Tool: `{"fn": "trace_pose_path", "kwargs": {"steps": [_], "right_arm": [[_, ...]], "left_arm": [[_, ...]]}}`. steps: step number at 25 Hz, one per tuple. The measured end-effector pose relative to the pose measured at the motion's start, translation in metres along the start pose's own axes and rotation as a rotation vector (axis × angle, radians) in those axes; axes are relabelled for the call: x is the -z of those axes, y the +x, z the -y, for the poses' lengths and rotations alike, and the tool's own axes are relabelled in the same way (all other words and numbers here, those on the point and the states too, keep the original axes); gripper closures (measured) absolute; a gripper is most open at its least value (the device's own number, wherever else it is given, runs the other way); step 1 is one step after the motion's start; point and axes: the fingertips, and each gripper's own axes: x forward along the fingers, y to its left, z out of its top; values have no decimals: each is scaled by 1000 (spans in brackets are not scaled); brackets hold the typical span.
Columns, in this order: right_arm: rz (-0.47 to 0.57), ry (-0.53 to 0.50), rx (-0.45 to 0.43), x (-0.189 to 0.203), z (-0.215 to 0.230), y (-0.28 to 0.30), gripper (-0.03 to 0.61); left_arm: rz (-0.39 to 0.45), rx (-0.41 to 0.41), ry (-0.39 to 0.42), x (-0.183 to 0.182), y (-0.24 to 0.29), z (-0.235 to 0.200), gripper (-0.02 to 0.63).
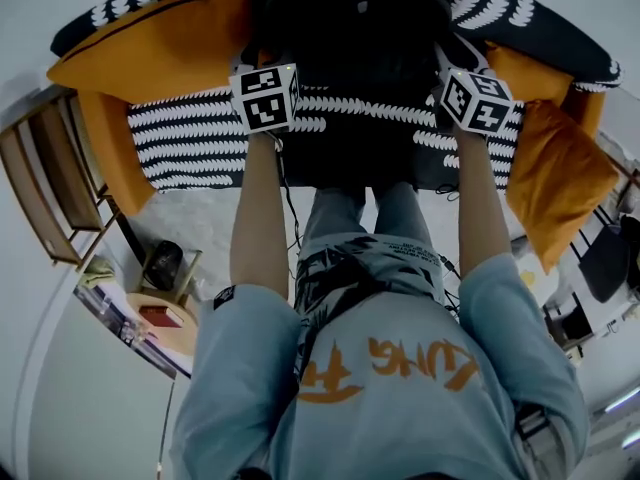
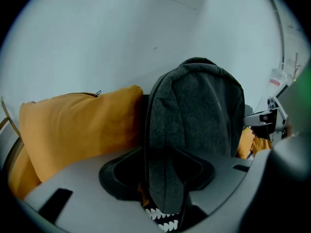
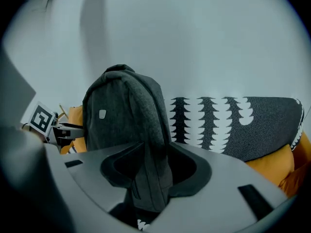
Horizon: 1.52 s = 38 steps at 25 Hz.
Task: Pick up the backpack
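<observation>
A dark grey backpack [image 1: 350, 28] stands upright on the sofa seat, leaning on the backrest. In the left gripper view the backpack [image 2: 194, 106] fills the middle, and its near side edge hangs down between the jaws of my left gripper [image 2: 163, 178]. Those jaws stand wide, with a gap on each side of the fabric. In the right gripper view the backpack [image 3: 121, 115] shows its other side, and a fold of it drops between the wide jaws of my right gripper [image 3: 150, 171]. From the head view, the left gripper [image 1: 264, 68] and right gripper [image 1: 455, 68] flank the backpack.
The sofa has a black-and-white patterned cover [image 1: 190, 138] and patterned cushion [image 3: 233, 123]. Orange cushions [image 1: 150, 48] [image 1: 560, 168] lie on both sides of the backpack. A wooden frame [image 1: 50, 188] and a small round table [image 1: 165, 318] stand at the left.
</observation>
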Motion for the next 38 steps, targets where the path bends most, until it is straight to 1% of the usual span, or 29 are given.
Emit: {"fn": "trace_pose_path", "kwargs": {"steps": [2, 3, 6, 8, 12, 15, 17, 18, 22, 26, 28, 32, 38], "right_arm": [[-4, -2, -1, -1, 1, 6, 426], [-8, -3, -2, -1, 1, 8, 425], [-25, 0, -9, 0, 0, 15, 426], [-33, 8, -9, -3, 1, 20, 428], [-51, 26, -8, -5, -3, 22, 450], [-68, 55, -39, 0, -11, 16, 484], [-79, 63, -36, 1, -14, 11, 500], [-84, 60, -24, 0, -16, 8, 507], [-115, 48, -23, 7, -24, 1, 525], [-138, 122, -15, 6, -35, -20, 530], [-138, 128, -20, 11, -39, -29, 534], [-119, 139, -12, 12, -46, -50, 534], [-61, 150, -23, 2, -60, -82, 535]], "left_arm": [[-2, 11, -12, 0, 7, -2, 414], [-1, 16, -5, 0, 11, -2, 414], [2, 25, 71, -4, 15, -2, 417], [0, 36, 93, -6, 19, -2, 417], [-3, 59, 40, -6, 24, -9, 413], [-21, 76, -8, -3, 22, -8, 419], [-36, 87, 11, -1, 21, -5, 485], [-41, 97, 22, 1, 18, -5, 507], [-49, 131, 6, 6, 3, -6, 531], [-56, 100, -27, 13, -21, -2, 538], [-50, 89, -51, 17, -33, 0, 540], [-41, 83, -73, 23, -57, 6, 540], [28, 68, -92, 8, -100, 9, 540]]}}
